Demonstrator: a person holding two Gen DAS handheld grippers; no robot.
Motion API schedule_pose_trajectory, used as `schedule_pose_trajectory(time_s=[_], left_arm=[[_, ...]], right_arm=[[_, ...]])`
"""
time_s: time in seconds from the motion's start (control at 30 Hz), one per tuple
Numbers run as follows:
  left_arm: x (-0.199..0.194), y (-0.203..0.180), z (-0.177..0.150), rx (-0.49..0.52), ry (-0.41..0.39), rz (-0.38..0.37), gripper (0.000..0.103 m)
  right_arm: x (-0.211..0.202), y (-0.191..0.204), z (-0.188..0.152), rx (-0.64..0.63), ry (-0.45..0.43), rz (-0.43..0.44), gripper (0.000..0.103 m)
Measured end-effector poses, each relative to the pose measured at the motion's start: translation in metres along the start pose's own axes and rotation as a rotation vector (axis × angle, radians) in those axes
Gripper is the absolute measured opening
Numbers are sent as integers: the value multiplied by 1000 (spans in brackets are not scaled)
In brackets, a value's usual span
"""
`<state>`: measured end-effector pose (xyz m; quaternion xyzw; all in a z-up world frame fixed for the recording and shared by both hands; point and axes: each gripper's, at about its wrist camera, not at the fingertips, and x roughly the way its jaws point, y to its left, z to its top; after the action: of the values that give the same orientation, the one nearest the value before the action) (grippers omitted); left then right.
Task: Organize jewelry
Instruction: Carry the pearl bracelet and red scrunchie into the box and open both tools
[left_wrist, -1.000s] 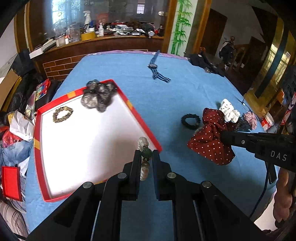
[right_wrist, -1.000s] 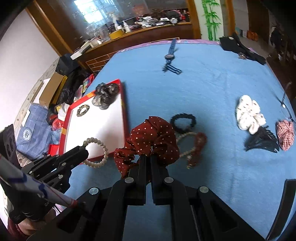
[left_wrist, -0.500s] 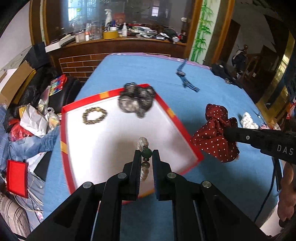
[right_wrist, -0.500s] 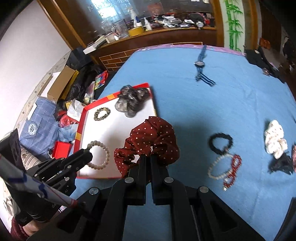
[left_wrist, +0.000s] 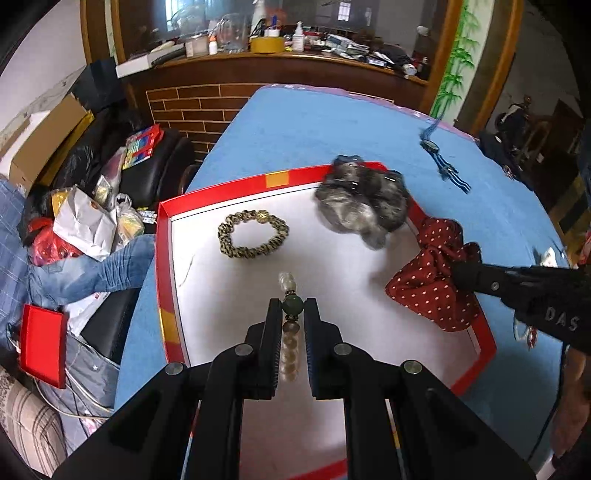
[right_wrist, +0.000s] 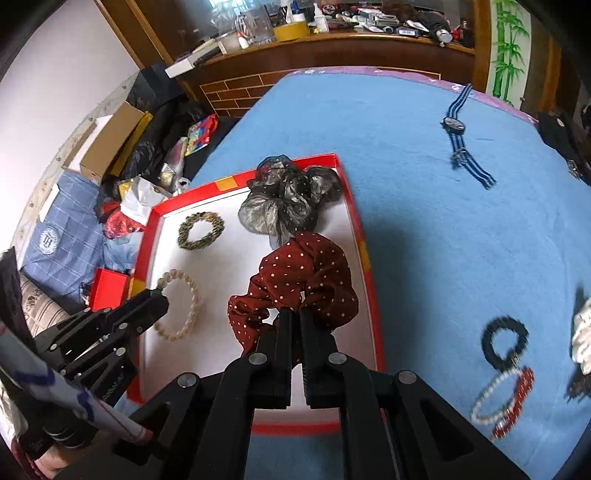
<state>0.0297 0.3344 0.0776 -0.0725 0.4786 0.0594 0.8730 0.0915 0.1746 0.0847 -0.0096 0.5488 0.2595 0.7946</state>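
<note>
A lived-in home: cluttered wooden counter (left_wrist: 280, 55), bamboo wall decal (right_wrist: 508, 48).

Braided bracelet (left_wrist: 253, 234) and sheer scrunchie (left_wrist: 364, 201) side by side in tray (left_wrist: 164, 258).

Bright daylight pours in from the far windows (left_wrist: 229, 14), washing out that glass. Soft shadows sit on the white tray floor (right_wrist: 221, 258) (nothing harsh), and the fisheye bends every edge, corners going black, with slight motion blur on the grey scrunchie (left_wrist: 364, 201).

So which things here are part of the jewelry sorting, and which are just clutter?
Job:
red tray
pearl bracelet, left gripper
red dotted scrunchie, right gripper
gold bracelet
grey scrunchie
black hair tie
striped watch

Lying about:
cardboard box
yellow tape roll
</note>
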Motion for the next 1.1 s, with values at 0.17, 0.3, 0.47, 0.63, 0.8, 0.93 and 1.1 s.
schedule_pose_trajectory(time_s=[0.17, 0.3, 0.47, 0.63, 0.8, 0.93, 1.1], left_arm=[[17, 11, 11, -14, 14, 12, 11], [30, 19, 17, -43, 30, 19, 11], [45, 22, 24, -61, 56, 29, 11], [45, 26, 28, -85, 51, 25, 35], [25, 24, 28, -89, 20, 14, 52], [13, 14, 9, -67, 33, 12, 52], [14, -1, -27, -40, 72, 17, 52]], right_arm=[[20, 7, 17, 5, 9, 0, 6], [36, 12, 27, -2, 15, -2, 8], [49, 12, 35, 8, 28, -8, 8], [47, 8, 35, 5, 50, 17, 22], [24, 4, 31, -8, 26, 40, 43], [2, -3, 13, -16, 16, 65, 43], [0, -9, -25, -28, 71, 69, 43]])
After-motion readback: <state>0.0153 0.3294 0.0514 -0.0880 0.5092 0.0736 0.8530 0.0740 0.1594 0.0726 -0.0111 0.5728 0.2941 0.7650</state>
